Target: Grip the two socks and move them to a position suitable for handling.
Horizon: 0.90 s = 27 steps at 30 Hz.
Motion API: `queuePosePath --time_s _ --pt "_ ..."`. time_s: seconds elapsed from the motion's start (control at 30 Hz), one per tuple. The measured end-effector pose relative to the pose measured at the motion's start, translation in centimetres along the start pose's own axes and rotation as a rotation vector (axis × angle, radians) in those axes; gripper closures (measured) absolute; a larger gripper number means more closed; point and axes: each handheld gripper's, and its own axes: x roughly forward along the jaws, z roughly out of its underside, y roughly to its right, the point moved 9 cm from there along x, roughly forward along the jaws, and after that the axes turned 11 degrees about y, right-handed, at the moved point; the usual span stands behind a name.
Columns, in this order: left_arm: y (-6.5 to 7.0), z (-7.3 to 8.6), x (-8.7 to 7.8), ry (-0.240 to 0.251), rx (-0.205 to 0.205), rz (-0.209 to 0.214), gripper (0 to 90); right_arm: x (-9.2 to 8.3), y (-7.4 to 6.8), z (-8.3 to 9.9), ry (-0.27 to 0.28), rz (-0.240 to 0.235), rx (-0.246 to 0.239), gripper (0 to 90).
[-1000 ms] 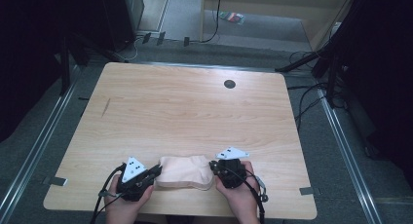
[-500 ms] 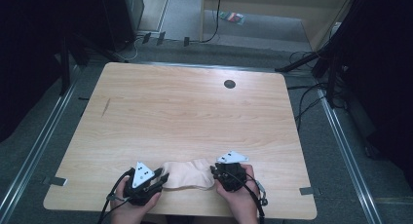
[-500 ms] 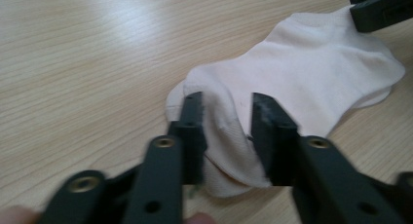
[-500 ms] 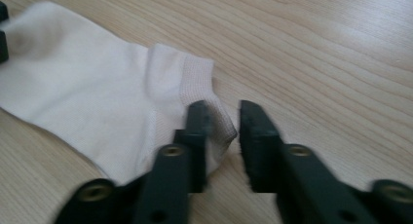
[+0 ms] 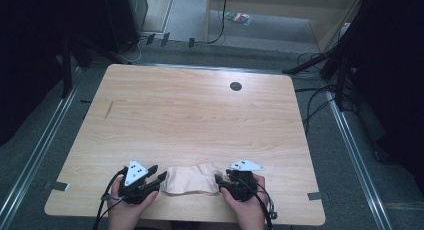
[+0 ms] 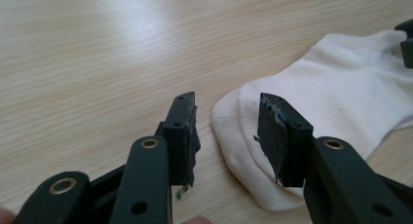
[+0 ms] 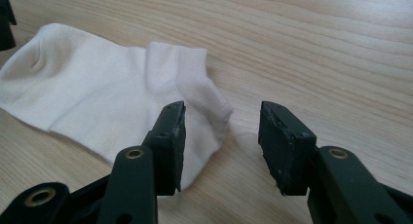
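Wooden table (image 5: 190, 115), dim room | white sock (image 5: 191, 179) flat at lower centre, between grippers | left gripper (image 5: 159, 179) and right gripper (image 5: 218, 179): jaws just opened, parted, nothing pinched | soft, light, limp; best pinched at cuff (image 7: 202, 87) or toe (image 6: 234, 136).

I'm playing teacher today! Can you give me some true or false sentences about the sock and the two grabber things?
1. The white sock lies flat on the wooden table. True.
2. The left gripper is clamped tight on the sock. False: its fingers have just been opening and stand apart, with the sock's end lying between them.
3. The right gripper is open. True: its fingers have just been opening too, and nothing is pinched.
4. The sock sits at the far edge of the table. False: it lies near the person's edge, between the two grippers.
5. The sock is bright red. False: it is white.
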Motion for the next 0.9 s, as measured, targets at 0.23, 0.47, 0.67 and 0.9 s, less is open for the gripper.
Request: queuePosePath --time_s 0.23,0.47,0.67,0.9 --pt "0.1 1.4 1.1 -0.059 0.035 -0.008 62.6 0.7 -0.4 0.4 0.001 0.011 -0.02 64.6" --pt "0.2 1.5 1.4 -0.082 0.085 -0.006 85.6 0.9 -0.9 0.5 -0.001 -0.015 -0.046 87.2" --pt "-0.5 1.3 1.7 -0.084 0.098 -0.028 89.2 1.0 -0.4 0.8 -0.017 0.003 -0.062 88.6" --pt "-1.0 1.1 1.8 -0.061 0.093 -0.035 85.5 1.2 -0.3 0.7 -0.011 0.007 -0.061 87.6"
